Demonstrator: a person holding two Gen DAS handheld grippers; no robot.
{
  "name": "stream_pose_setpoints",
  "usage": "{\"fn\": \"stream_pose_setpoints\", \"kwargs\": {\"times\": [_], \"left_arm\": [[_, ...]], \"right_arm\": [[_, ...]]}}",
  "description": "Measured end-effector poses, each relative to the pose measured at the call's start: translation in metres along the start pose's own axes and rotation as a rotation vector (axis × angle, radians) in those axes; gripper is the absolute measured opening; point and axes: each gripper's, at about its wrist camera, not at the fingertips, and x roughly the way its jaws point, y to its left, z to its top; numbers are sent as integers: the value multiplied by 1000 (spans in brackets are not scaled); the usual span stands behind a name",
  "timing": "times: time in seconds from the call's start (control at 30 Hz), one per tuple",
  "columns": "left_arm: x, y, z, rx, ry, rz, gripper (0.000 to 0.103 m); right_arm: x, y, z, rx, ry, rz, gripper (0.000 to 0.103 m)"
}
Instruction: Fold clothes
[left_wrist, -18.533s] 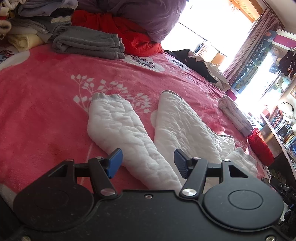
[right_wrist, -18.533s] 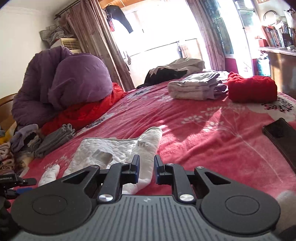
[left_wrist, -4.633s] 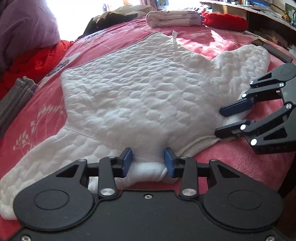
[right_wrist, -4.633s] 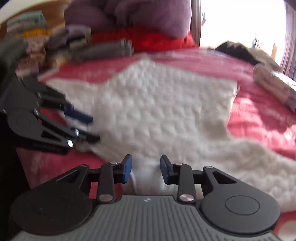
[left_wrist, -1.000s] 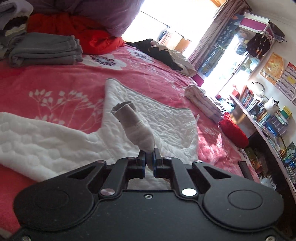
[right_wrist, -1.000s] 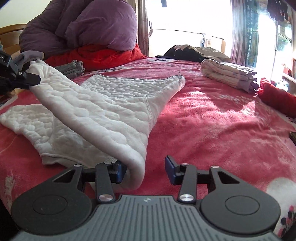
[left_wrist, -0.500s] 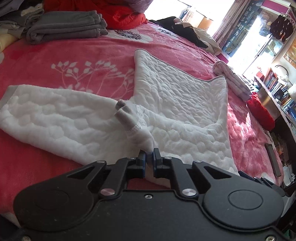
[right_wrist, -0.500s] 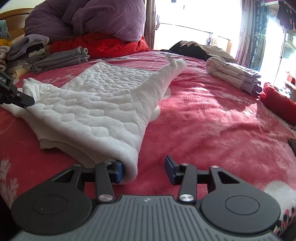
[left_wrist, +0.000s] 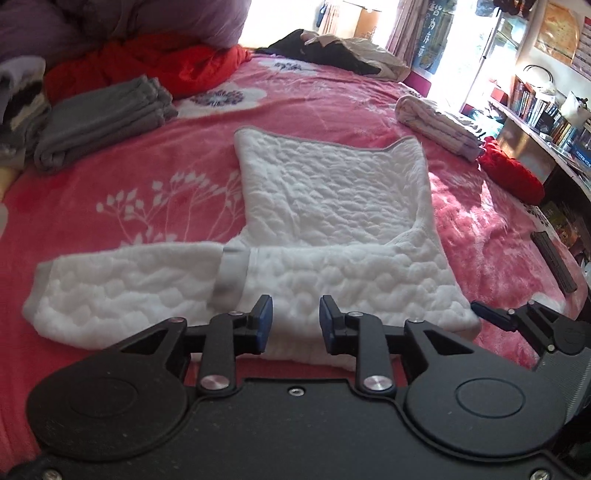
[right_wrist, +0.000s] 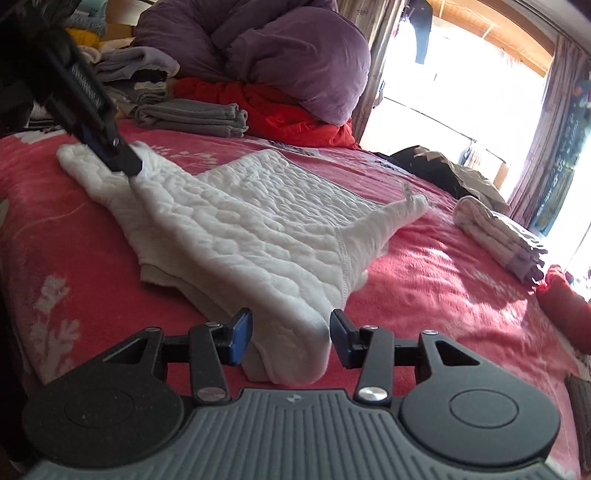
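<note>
- White quilted top (left_wrist: 332, 192) lies flat on the pink flowered blanket (left_wrist: 129, 177), in front of both my claws.
- One sleeve (left_wrist: 332, 273) is folded across the near part of the body, and its grey cuff (left_wrist: 231, 273) rests near the other sleeve (left_wrist: 122, 288), which still lies out to the left.
- My left gripper (left_wrist: 295, 319) is spread apart, just at the near edge of the folded sleeve, and it holds nothing.
- My right gripper (right_wrist: 291, 334) is also spread, and the rounded fold of the top (right_wrist: 291, 347) lies between its fingers, not pinched.
- Folded grey clothes (left_wrist: 99, 118) and a red garment (left_wrist: 155, 66) lie far behind, well apart from the top.
- A rolled pale bundle (left_wrist: 439, 125) lies at the right side.
</note>
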Motion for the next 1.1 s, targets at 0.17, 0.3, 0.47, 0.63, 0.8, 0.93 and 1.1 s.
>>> {"fn": "stream_pose_setpoints", "kwargs": {"times": [0.17,0.3,0.47,0.63,0.8,0.93,1.1], "left_arm": [[-5,-30,29,68,-75,-27,27],[31,-62,66,92,-94,-88,30],[100,-112,118,143,-73,-135,30],[171,-159,153,232,-11,-109,30],[224,-177,161,282,51,-58,30],[234,-155,161,251,34,21,6],[227,-96,157,32,12,-58,6]], "right_arm": [[8,3,2,-30,-1,6,46],[13,3,4,-34,-1,17,42],[15,-5,6,1,-2,53,28],[16,-5,8,-10,-5,74,22],[18,-10,6,5,5,98,21],[21,-15,8,27,20,123,21],[22,-21,9,62,42,156,21]]}}
